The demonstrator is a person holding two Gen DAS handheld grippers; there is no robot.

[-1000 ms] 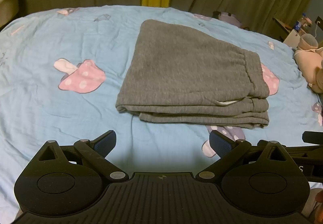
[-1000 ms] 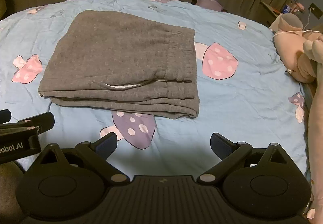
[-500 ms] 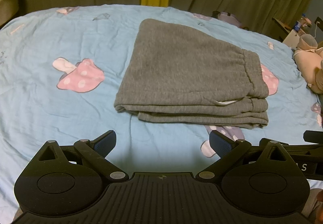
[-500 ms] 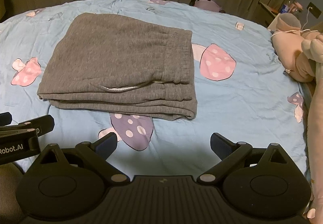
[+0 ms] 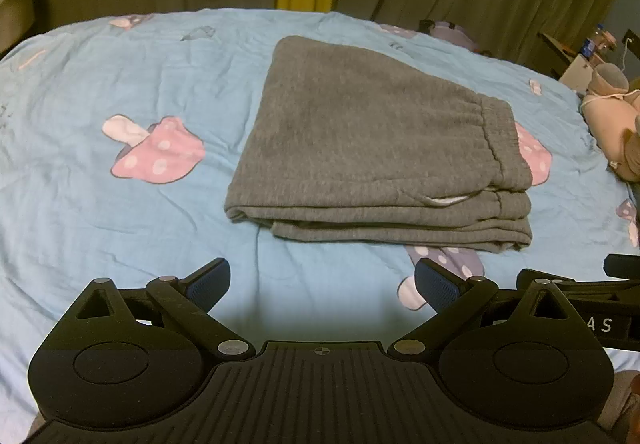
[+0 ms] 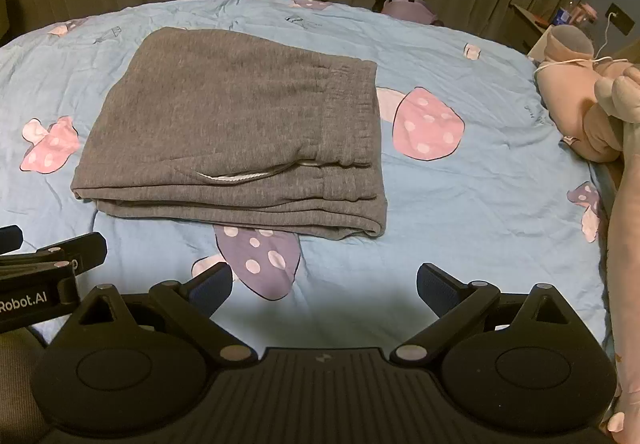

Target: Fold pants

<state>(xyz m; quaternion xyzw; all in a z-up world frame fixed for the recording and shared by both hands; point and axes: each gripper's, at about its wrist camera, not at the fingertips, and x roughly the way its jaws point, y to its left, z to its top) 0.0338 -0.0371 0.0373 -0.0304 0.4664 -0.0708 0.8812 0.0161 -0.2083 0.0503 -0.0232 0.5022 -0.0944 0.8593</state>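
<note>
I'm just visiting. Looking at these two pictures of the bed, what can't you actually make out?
- Grey pants: inner folded layers hidden by the top layer, both views.
- Purple mushroom print: its top lies under the pants.
- Bottle: too small to read, right view.
- Plush toy: cut off by the right edge.
- Left tool and right tool, both open: the hands holding them are mostly out of frame.

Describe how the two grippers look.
Left gripper and right gripper look alike: matte black plastic, ribbed centre plate, two round side discs, silver pivot pins, dark blue textured pads. White "Robot.AI" lettering marks the left one's side.
</note>
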